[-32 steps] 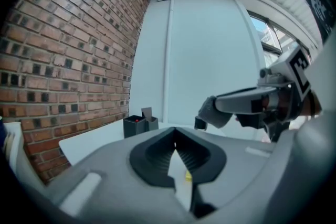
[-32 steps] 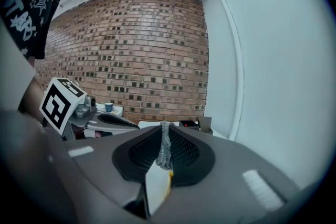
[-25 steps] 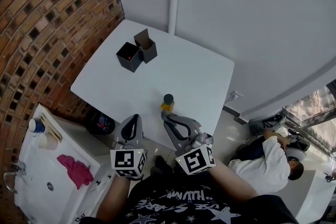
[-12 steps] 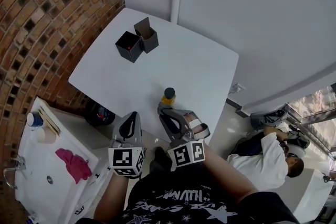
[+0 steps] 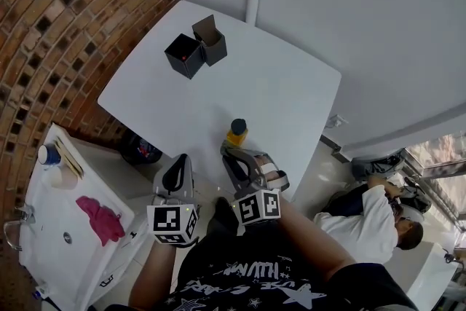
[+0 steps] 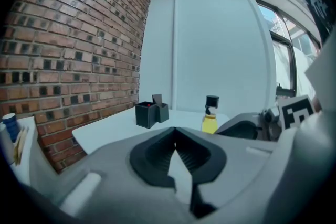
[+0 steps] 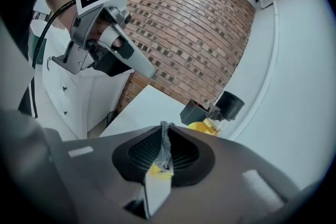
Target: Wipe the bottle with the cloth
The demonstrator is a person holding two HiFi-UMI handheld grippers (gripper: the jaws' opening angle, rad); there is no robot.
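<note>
A small bottle (image 5: 235,132) of yellow liquid with a dark cap stands upright near the front edge of the white table (image 5: 284,84). It also shows in the left gripper view, bottle (image 6: 210,116), and in the right gripper view, bottle (image 7: 230,106). My right gripper (image 5: 226,151) sits just short of it, below and left in the head view. The right gripper (image 7: 165,126) is shut on a thin strip of grey cloth (image 7: 164,145) with a yellow bit. My left gripper (image 5: 181,159) hovers off the table's front edge. The left gripper (image 6: 175,131) is shut and holds nothing.
Two black open boxes (image 5: 195,51) stand at the table's far left. A white counter (image 5: 51,244) with a pink rag (image 5: 102,221) and a blue cup (image 5: 49,154) lies to my left along the brick wall. A person (image 5: 375,218) sits on the floor to the right.
My right gripper has sunk lower and rolled a little, staying close to the bottle. The left gripper has hardly moved.
</note>
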